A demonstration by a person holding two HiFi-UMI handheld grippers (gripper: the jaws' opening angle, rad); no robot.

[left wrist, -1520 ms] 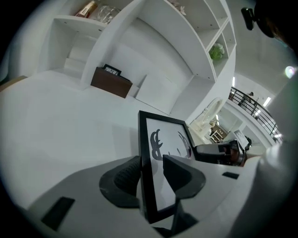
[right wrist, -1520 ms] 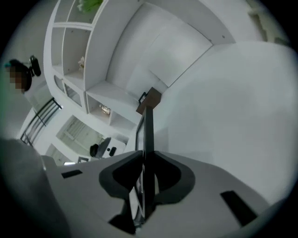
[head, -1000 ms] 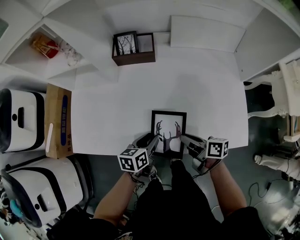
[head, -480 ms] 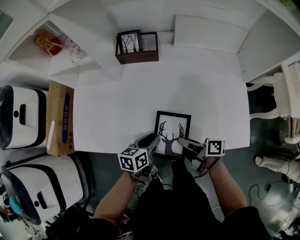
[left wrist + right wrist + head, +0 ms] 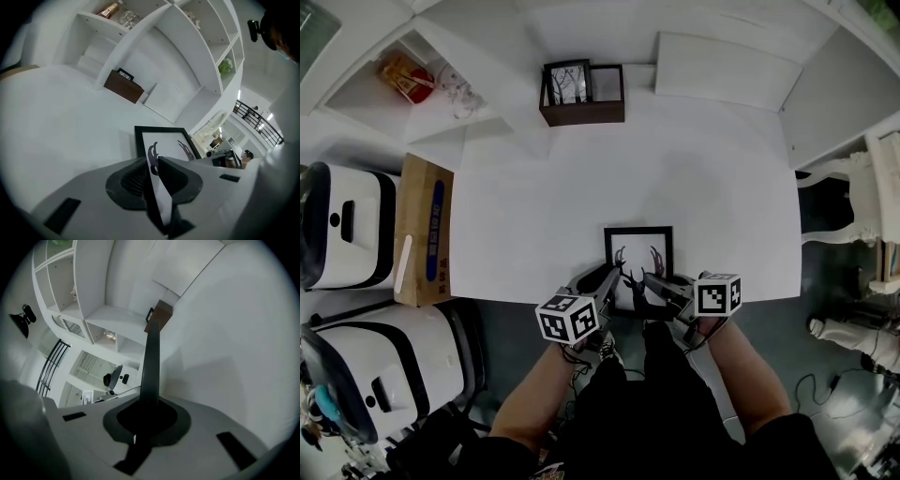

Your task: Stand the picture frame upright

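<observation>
A black picture frame holding a deer-antler print lies on the white table close to its front edge. My left gripper is at the frame's near left corner. Its jaws have just been closing, and in the left gripper view the frame runs between the pads of the left gripper, which press on it. My right gripper is at the near right edge. It too has just closed. In the right gripper view a thin dark strip of the frame rises out of the shut right gripper.
A brown open box with a small framed picture stands at the table's far side. White shelves are at the back left. A cardboard box and white appliances stand left of the table, a white chair to its right.
The right gripper has moved left onto the frame's near edge and shut. The left jaws have closed on the frame. The frame swung slightly, squared up again, and now looks shorter front to back.
</observation>
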